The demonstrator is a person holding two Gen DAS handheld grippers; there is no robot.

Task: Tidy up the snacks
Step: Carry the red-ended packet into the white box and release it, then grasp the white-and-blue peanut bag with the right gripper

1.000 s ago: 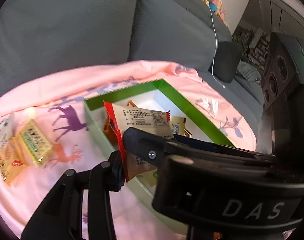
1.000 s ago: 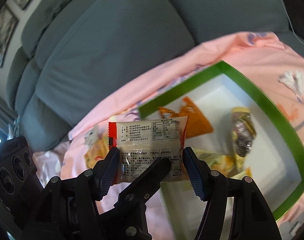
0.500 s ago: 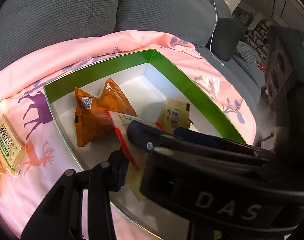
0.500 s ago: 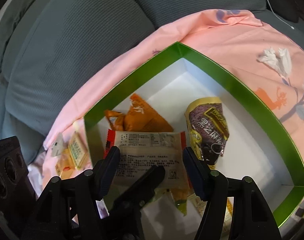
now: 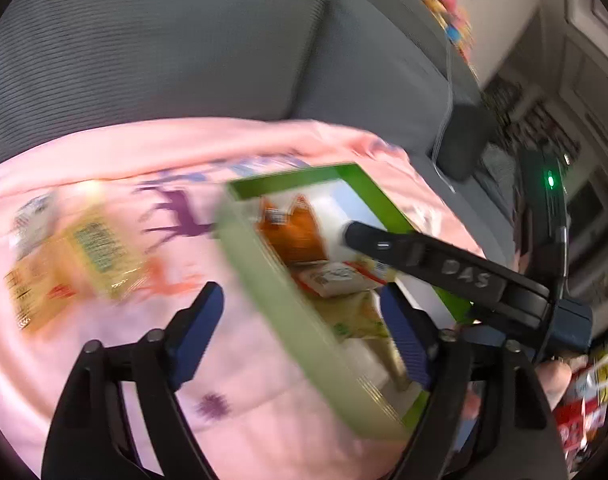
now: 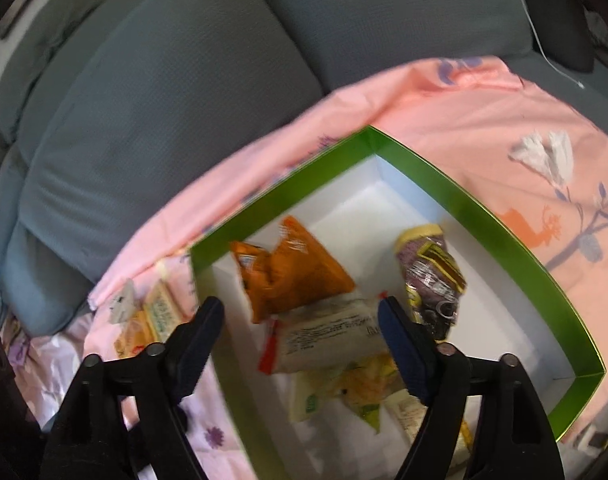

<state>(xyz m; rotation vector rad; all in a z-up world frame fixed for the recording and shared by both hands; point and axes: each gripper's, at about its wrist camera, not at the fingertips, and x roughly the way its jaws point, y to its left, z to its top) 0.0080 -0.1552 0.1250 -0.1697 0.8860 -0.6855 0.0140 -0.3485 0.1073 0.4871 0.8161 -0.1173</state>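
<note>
A green-rimmed white box (image 6: 488,216) lies on a pink sheet. Inside lie an orange packet (image 6: 291,268), a dark purple packet (image 6: 432,280), yellow-green packets (image 6: 356,392) and a clear red-edged packet (image 6: 328,332). My right gripper (image 6: 299,332) is open and empty above the red-edged packet. My left gripper (image 5: 304,328) is open and empty, over the box's near wall (image 5: 287,304). The right gripper's finger (image 5: 444,264) reaches over the box in the left wrist view, where the red-edged packet (image 5: 336,278) lies inside.
Several yellow snack packets (image 5: 71,260) lie on the pink sheet (image 5: 103,360) left of the box; they also show in the right wrist view (image 6: 151,316). Grey sofa cushions (image 6: 183,80) rise behind. A red-and-white wrapper (image 5: 588,392) is at the far right.
My right gripper has opened and let go of the red-edged packet, which now lies in the box. My left gripper has opened and swung left; both views are blurred.
</note>
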